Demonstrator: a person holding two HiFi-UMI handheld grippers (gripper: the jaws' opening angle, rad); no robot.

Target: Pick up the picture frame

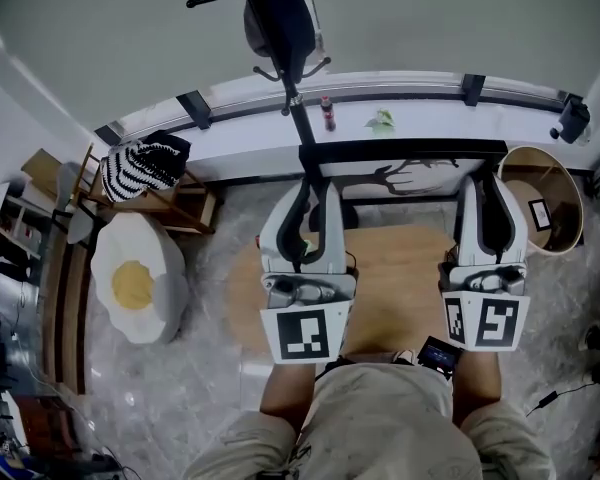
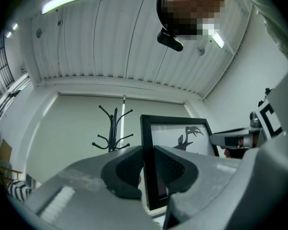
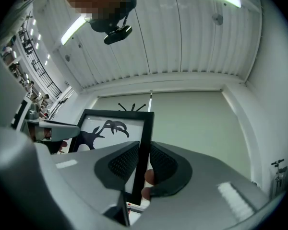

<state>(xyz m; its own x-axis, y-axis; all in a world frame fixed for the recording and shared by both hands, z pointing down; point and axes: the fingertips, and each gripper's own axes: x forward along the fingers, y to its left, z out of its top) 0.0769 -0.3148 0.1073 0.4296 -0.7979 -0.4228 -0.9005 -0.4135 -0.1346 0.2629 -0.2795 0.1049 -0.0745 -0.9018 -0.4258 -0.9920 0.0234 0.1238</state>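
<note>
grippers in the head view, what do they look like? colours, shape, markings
The left gripper and right gripper match: pale grey moulded shells, long curved fingers, dark grid-textured pads on the inner faces, and a white cube with black square markers at the rear.

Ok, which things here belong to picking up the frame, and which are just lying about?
Part of the job:
picture frame
left gripper and right gripper, each shut on one side edge of it

Just lying about:
coat rack
bottle
egg-shaped cushion
striped cloth
round wooden table
round basket
</note>
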